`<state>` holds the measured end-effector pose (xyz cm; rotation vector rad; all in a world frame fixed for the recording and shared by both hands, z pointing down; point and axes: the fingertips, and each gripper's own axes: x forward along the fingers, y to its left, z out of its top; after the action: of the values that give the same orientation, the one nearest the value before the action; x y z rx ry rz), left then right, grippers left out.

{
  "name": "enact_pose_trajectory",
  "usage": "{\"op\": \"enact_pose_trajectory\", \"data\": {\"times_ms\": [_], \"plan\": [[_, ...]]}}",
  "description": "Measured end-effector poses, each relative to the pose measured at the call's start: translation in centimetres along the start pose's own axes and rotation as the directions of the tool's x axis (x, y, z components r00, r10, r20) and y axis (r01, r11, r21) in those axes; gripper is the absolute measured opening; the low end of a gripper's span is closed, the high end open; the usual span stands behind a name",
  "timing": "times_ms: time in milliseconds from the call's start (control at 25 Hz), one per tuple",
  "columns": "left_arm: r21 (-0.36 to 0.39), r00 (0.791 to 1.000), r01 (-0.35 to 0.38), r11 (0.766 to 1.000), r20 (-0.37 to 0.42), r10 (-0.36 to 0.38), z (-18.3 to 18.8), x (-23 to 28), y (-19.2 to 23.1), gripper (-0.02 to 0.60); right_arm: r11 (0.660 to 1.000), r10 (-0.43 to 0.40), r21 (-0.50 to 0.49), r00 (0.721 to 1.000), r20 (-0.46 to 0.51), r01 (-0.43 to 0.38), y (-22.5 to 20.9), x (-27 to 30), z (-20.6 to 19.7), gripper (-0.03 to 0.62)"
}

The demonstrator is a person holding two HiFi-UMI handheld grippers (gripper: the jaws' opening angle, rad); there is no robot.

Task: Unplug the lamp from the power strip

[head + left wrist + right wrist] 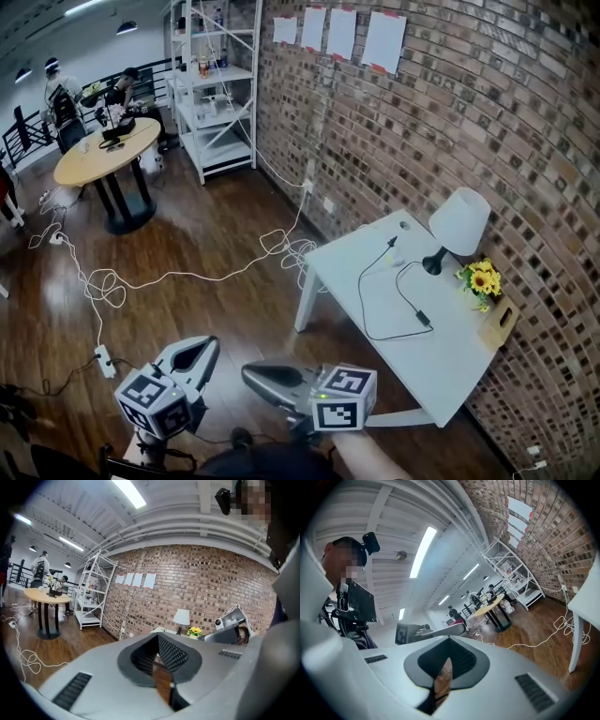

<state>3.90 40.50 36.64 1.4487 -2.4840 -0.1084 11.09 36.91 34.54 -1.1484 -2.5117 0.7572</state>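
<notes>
Holding left claw (204, 347) and right claw (255, 375) shut, empty, well off desk (450, 361). Lamp (457, 225) cord (360, 291) seemingly still plugged; unplugging not begun.

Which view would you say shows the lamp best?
The head view: the lamp stands whole and clear on the table. The left gripper view shows it tiny; the right gripper view, not at all.

- wall (525, 141): bare brick, rough
- floor (216, 319): dark wood planks, slight gloss
- table (450, 366): white top, smooth, matt
- lamp (459, 223): matt white shade
- sheets (382, 42) on wall: paper
</notes>
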Motion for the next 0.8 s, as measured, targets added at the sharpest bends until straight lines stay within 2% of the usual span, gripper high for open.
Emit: {"op": "enact_pose_trajectory", "data": {"times_ms": [280, 520, 680, 800], "plan": [[-0.024, 0.999, 0.044, 0.999, 0.002, -0.044, -0.4, -1.8, 3.3, 0.018, 0.998, -0.062, -0.007, 0.998, -0.001, 0.062, 0.3, 3.8, -0.4, -0.014], [-0.057, 0.997, 0.078, 0.995, -0.016, -0.079, -0.9, -0.8, 4.6, 0.018, 0.989, -0.145, -0.023, 0.989, 0.040, 0.146, -0.8, 3.5, 0.5, -0.014], [-0.058, 0.995, 0.090, 0.994, -0.036, -0.093, -0.9, 0.9, 4.0, 0.018, 0.984, -0.175, -0.011, 0.983, 0.052, 0.176, -2.3, 2.1, 1.0, -0.014], [-0.036, 0.994, 0.096, 0.995, -0.044, -0.097, -0.4, 3.0, 2.8, 0.018, 0.986, -0.168, -0.003, 0.984, 0.066, 0.169, -3.8, 0.7, 1.9, -0.014]]}}
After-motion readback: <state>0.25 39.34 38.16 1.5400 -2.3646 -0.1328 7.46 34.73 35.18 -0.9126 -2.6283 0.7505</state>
